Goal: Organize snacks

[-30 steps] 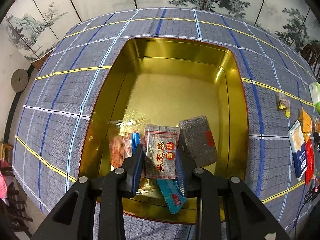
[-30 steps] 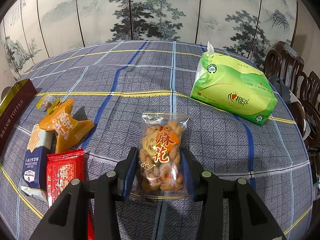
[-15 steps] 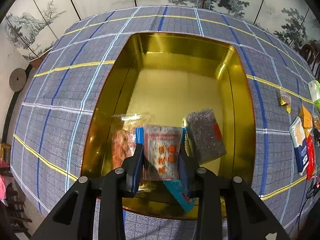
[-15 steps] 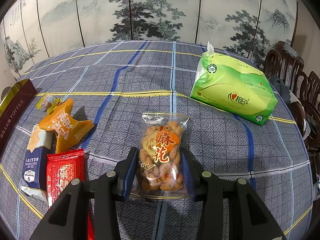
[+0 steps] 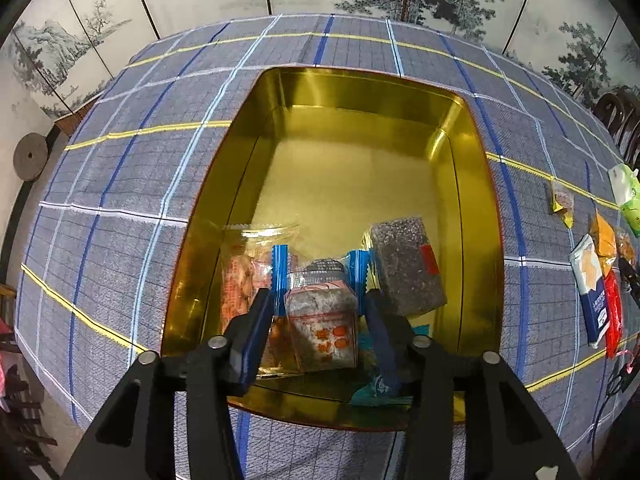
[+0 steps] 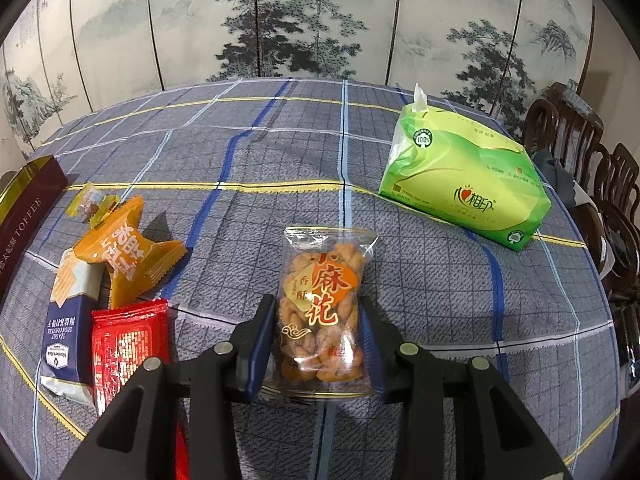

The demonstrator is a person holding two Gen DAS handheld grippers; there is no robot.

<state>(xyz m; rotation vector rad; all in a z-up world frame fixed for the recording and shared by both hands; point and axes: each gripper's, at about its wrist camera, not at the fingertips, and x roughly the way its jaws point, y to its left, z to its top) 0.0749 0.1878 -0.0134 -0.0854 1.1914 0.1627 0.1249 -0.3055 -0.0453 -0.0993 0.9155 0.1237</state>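
Observation:
My left gripper (image 5: 320, 312) hangs over the near end of the gold tin (image 5: 476, 184). Its jaws stand apart around a grey sesame snack packet (image 5: 322, 330) that tips forward between them. In the tin lie a clear packet of orange snacks (image 5: 240, 276), a dark sesame block (image 5: 406, 268) and a teal wrapper (image 5: 378, 390). My right gripper (image 6: 318, 334) is shut on a clear packet of fried dough twists (image 6: 324, 312), which rests on the plaid tablecloth (image 6: 248, 216).
Left of the right gripper lie a red packet (image 6: 128, 340), a blue-and-white cracker packet (image 6: 68, 328), an orange packet (image 6: 128, 256) and a small yellow candy (image 6: 90, 204). A green tissue pack (image 6: 464, 184) sits at the back right. The tin's maroon side (image 6: 24, 216) is at far left. Chairs (image 6: 592, 184) stand at right.
The left gripper has opened a little and the sesame packet has tipped forward and down between its jaws. The right gripper and its packet have not moved.

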